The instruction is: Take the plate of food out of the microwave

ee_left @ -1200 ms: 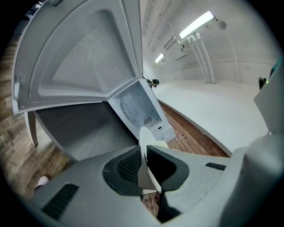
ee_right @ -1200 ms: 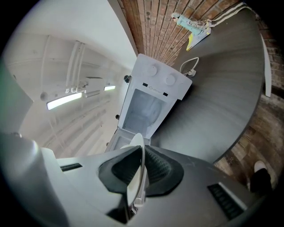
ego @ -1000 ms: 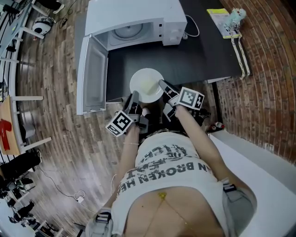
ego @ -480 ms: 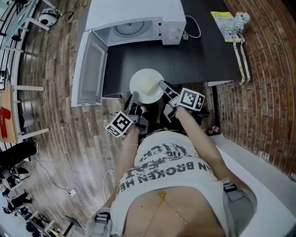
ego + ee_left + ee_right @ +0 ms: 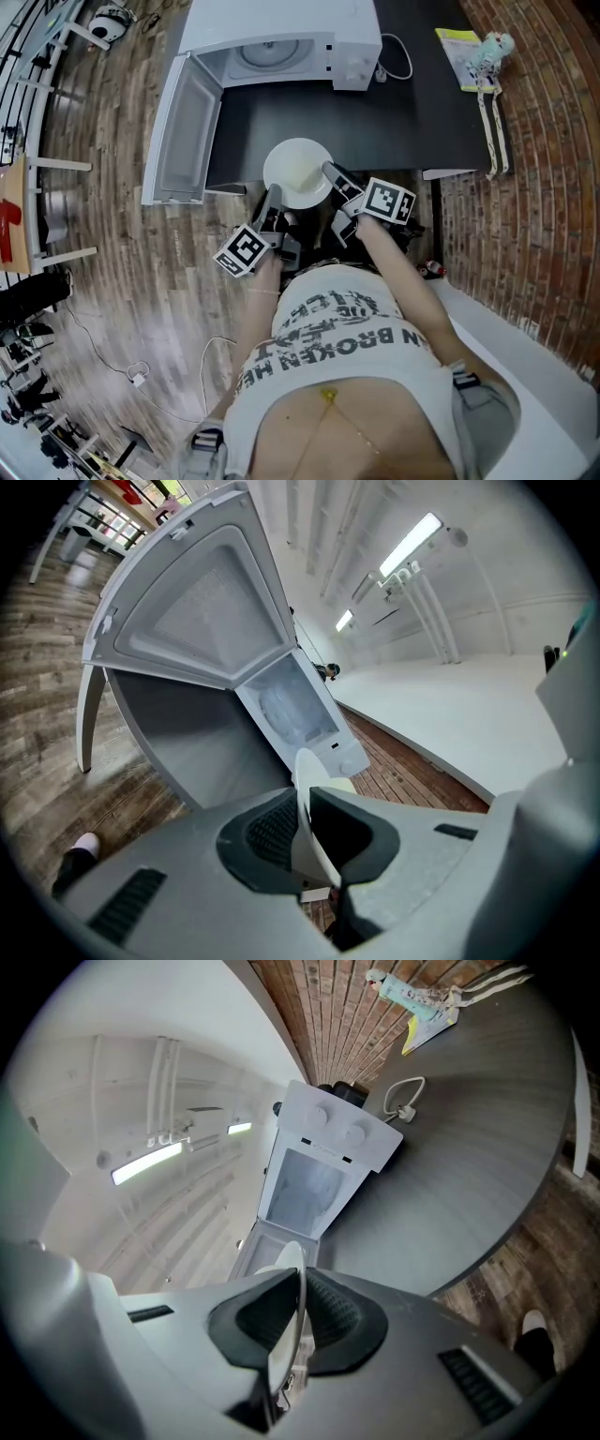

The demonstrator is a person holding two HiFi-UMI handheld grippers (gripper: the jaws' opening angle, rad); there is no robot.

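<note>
A white plate [image 5: 296, 169] with pale food on it hangs over the front edge of the dark table [image 5: 412, 112], outside the white microwave [image 5: 281, 33]. My left gripper [image 5: 273, 197] is shut on the plate's near-left rim and my right gripper [image 5: 331, 172] is shut on its right rim. In the left gripper view the rim [image 5: 305, 775] stands edge-on between the dark pads of the left gripper [image 5: 302, 832]. The right gripper view shows the same rim [image 5: 291, 1265] pinched in the right gripper [image 5: 298, 1321]. The microwave door [image 5: 183, 131] hangs open to the left and the cavity is lit.
A yellow booklet with a small toy figure [image 5: 469, 47] lies at the table's back right, and a white cable [image 5: 398, 61] runs beside the microwave. A brick wall [image 5: 544, 169] stands to the right. Stools and gear crowd the wooden floor at left [image 5: 37, 187].
The plate and both grippers have drawn back a little from the microwave, which now sits higher in the head view. Both grips on the rim are unchanged.
</note>
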